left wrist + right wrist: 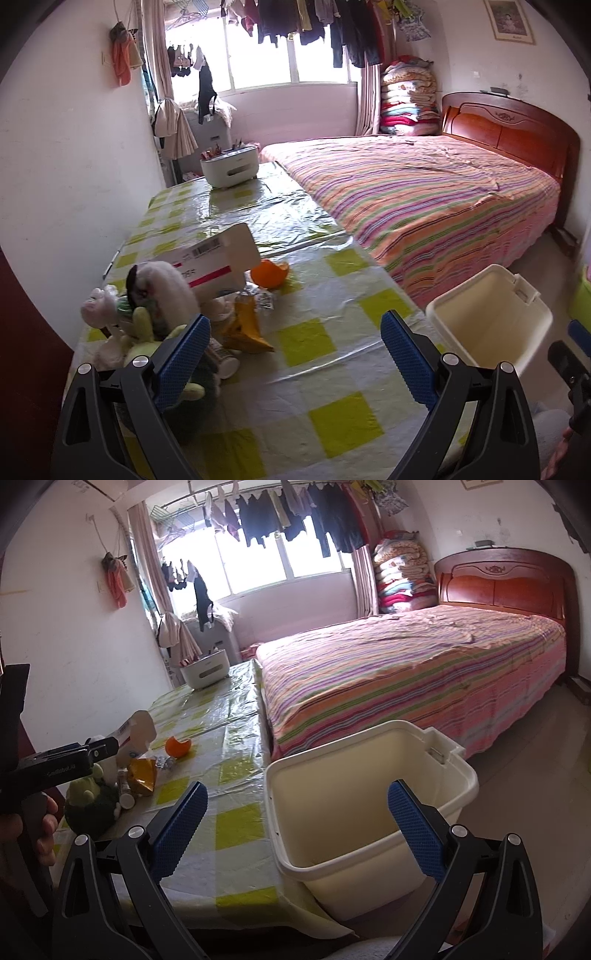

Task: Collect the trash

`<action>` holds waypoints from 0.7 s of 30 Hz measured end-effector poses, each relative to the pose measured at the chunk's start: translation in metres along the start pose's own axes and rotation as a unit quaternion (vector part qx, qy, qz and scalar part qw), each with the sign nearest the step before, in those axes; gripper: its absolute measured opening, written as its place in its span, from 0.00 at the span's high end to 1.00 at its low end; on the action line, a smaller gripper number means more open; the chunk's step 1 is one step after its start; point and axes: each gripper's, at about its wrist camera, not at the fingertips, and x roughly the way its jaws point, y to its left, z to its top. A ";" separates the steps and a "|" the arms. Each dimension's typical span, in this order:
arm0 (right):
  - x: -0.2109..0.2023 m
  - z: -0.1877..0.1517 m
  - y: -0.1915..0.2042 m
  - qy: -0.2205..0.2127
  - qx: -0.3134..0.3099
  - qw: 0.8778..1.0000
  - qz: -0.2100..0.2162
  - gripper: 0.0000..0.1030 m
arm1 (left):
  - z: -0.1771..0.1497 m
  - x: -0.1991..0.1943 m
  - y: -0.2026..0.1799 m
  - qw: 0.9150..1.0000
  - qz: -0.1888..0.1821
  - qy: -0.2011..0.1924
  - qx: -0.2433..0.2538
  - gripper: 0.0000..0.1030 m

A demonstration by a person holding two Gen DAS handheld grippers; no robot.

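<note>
Both claws, left (291, 332) and right (297, 805), gape empty above the counter (295, 369); a cream bin (369, 812) stands beside it.

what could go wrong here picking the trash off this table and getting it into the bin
1. The yellow wrapper and small bottle lie right against the plush toys, so the open left gripper may snag a toy instead.
2. The orange peel sits partly under the tilted cardboard box; reaching in may tip the box.
3. The bin stands off the table edge, so trash dropped early may land on the floor.
</note>
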 end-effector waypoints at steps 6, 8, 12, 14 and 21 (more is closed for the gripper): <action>-0.002 -0.001 -0.002 -0.004 0.001 1.000 -0.003 0.06 | -0.003 0.002 -0.004 1.000 -0.006 0.015 0.007 0.12; -0.002 -0.001 -0.004 -0.003 0.004 1.000 -0.003 0.06 | -0.003 0.000 -0.007 1.000 -0.009 0.013 0.016 0.12; -0.003 -0.001 -0.004 -0.004 0.005 1.000 -0.002 0.06 | -0.003 -0.011 -0.008 0.999 -0.046 -0.001 0.011 0.12; -0.004 -0.001 -0.004 -0.005 0.003 1.000 -0.001 0.06 | -0.004 -0.014 -0.005 0.998 -0.057 -0.012 -0.002 0.12; -0.001 0.001 -0.003 -0.002 0.004 1.000 0.008 0.06 | -0.015 -0.018 0.021 0.994 -0.073 -0.044 -0.062 0.12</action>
